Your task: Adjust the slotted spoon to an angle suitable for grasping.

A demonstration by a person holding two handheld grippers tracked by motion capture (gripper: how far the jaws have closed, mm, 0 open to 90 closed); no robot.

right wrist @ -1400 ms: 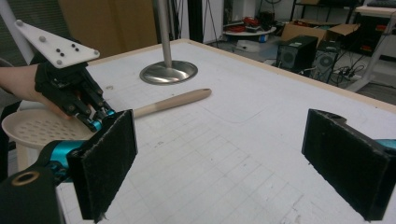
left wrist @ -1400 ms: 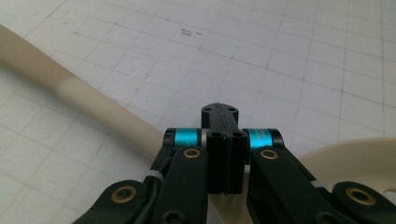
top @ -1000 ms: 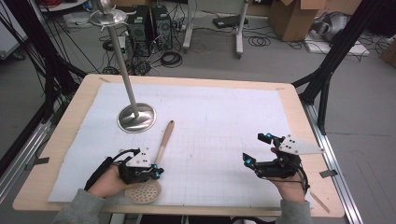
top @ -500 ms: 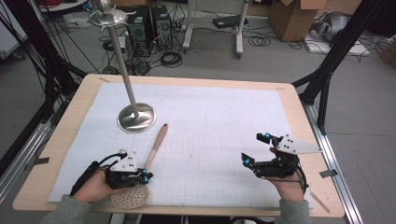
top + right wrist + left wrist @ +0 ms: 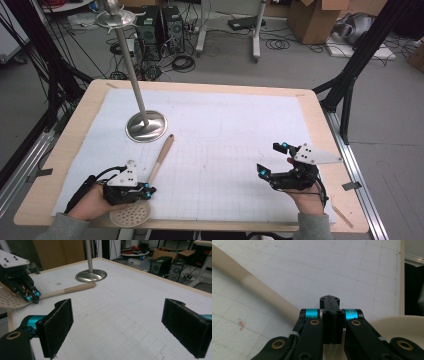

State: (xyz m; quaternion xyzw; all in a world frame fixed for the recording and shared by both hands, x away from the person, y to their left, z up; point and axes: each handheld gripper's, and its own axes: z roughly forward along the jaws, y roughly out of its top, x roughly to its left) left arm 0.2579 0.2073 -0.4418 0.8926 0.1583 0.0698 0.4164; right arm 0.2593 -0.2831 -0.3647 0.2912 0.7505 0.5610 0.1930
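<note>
A beige spatula with a long handle (image 5: 161,155) and a round perforated head (image 5: 130,215) lies on the white gridded mat at the front left. My left gripper (image 5: 145,190) is shut, its tips over the neck where handle (image 5: 257,287) meets head (image 5: 402,325); I see nothing between the closed jaws. From the right gripper view the left gripper (image 5: 32,299) rests on the spatula (image 5: 67,290). My right gripper (image 5: 270,158) sits at the front right, jaws wide open (image 5: 117,322) over bare mat, holding nothing.
A metal stand with a round base (image 5: 146,125) and a tall pole (image 5: 131,65) rises at the back left, just beyond the handle tip. The spatula head hangs over the table's front edge (image 5: 200,224). Boxes, computers and cables lie on the floor beyond.
My left hand and gripper slid left along the front edge, and the spatula shifted left with them. The right gripper stayed put.
</note>
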